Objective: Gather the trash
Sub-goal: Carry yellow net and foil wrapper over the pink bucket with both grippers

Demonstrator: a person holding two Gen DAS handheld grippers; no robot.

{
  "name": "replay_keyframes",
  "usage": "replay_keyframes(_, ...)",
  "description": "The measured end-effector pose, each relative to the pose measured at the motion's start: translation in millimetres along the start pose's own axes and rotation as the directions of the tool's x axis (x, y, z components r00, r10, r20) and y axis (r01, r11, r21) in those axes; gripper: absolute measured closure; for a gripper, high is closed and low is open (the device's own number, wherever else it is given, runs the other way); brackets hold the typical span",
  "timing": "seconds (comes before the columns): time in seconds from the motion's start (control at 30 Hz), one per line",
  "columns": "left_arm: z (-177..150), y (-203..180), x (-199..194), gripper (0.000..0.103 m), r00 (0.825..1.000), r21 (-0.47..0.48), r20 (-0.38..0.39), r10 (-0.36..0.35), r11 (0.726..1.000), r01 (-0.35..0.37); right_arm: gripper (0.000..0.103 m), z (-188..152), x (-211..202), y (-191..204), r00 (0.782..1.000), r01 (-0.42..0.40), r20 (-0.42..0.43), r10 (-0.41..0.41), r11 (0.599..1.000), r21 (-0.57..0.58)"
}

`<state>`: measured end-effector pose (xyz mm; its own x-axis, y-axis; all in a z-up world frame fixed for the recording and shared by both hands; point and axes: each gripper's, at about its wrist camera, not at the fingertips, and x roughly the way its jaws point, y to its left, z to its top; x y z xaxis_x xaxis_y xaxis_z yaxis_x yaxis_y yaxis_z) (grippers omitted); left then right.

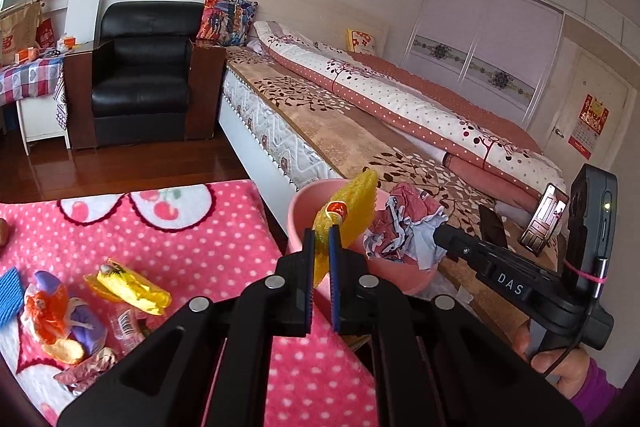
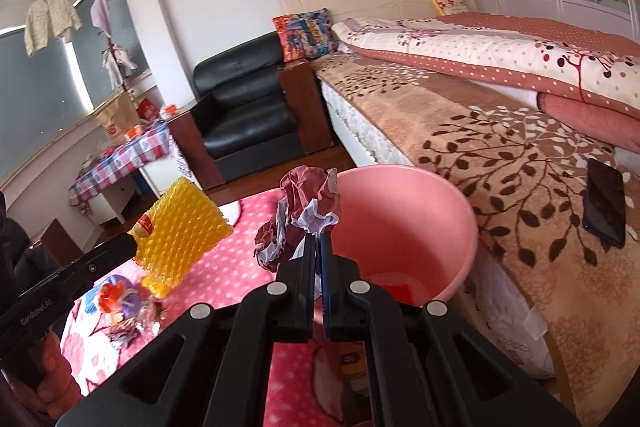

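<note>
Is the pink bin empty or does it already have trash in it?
Nearly empty: the pink bin shows only something red at the bottom; its walls are bare.

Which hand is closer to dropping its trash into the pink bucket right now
Right. The right gripper holds the crumpled paper at the pink bucket rim; the left gripper's yellow foam net hangs over the mat.
</note>
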<state>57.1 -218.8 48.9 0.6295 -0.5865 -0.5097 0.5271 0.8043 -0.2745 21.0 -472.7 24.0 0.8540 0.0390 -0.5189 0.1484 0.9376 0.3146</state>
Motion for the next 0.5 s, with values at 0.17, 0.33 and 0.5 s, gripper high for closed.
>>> replay_keyframes(0.17, -0.1, -11.8, 37.7, 0.097, 0.999, 0.023, -0.040, 0.026, 0.999, -0.025, 0.101, 1.6, 21.8, -19.9, 0.999, 0.050, -0.011, -0.050, 0.999, 0.008)
replay_keyframes(0.33, -5.3, -14.2, 71.5, 0.097, 0.994, 0.025, -0.099, 0.048, 0.999, -0.046, 0.100, 0.2, 40.8, -29.7, 0.997, 0.072, -0.029, -0.072, 0.997, 0.011)
replay_keyframes(0.5, -10.5, -16.1, 91.3, 0.097, 0.990, 0.035, -0.126, 0.055, 0.998, -0.051, 0.100, -3.8, 58.1, -33.6, 0.996, 0.074, -0.056, -0.073, 0.997, 0.016)
